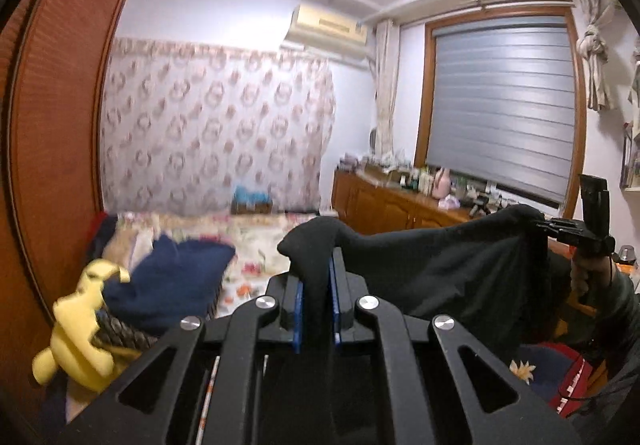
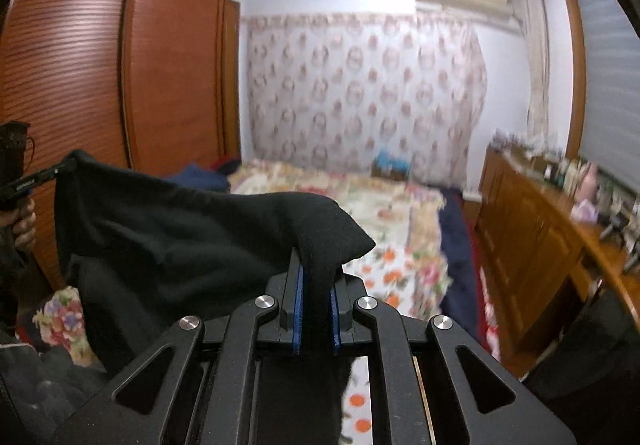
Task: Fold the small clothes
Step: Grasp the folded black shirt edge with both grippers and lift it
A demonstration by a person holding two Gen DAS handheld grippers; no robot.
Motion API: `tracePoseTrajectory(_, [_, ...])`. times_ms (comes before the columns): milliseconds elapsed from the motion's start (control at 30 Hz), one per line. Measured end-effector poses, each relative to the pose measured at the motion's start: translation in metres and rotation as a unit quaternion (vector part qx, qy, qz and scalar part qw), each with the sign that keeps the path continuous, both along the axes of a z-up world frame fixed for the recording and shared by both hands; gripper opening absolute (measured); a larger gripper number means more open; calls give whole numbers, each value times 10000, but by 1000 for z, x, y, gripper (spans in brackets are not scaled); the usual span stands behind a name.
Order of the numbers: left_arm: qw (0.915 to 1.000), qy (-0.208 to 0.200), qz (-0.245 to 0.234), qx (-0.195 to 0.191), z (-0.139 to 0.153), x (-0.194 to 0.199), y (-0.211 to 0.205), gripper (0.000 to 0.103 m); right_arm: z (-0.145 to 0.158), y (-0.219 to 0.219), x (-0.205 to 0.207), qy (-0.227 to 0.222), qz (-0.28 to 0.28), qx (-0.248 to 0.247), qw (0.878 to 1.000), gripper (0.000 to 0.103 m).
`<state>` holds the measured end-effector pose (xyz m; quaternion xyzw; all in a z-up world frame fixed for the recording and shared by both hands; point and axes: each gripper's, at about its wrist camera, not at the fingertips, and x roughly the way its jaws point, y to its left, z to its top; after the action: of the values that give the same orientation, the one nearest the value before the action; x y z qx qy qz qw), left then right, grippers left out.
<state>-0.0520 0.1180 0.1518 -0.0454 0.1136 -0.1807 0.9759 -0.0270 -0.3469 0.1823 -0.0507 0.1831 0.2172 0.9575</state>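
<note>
A black garment (image 1: 440, 265) hangs stretched in the air between my two grippers, above the bed. My left gripper (image 1: 316, 269) is shut on one corner of it, the cloth bulging over the blue pads. The right gripper (image 1: 540, 225) shows at the far right of the left wrist view, pinching the other corner. In the right wrist view my right gripper (image 2: 316, 269) is shut on the black garment (image 2: 168, 237), and the left gripper (image 2: 64, 167) holds the far corner at the left.
A bed with a floral cover (image 2: 384, 221) lies below and ahead. A dark blue garment (image 1: 172, 277) and a yellow plush toy (image 1: 80, 329) lie on its left side. A wooden wardrobe (image 2: 120, 57) stands at the left, a cluttered wooden dresser (image 2: 552, 221) at the right.
</note>
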Motion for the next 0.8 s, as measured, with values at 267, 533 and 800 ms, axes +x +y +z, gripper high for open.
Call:
tracePoseTrajectory(267, [9987,-463,183,-70,36,-3,18,8,63,-11,-21,-720,7,88,9974,7])
tracePoseTrajectory(533, [9968,-390,661,240,48,99,23,9,89,2,64,-728,-251,-269,9967,7])
tracePoseTrajectory(800, [9877,999,885,818,-47,245,17,39,-2,30,244,488,-1024,-1007,9884,24])
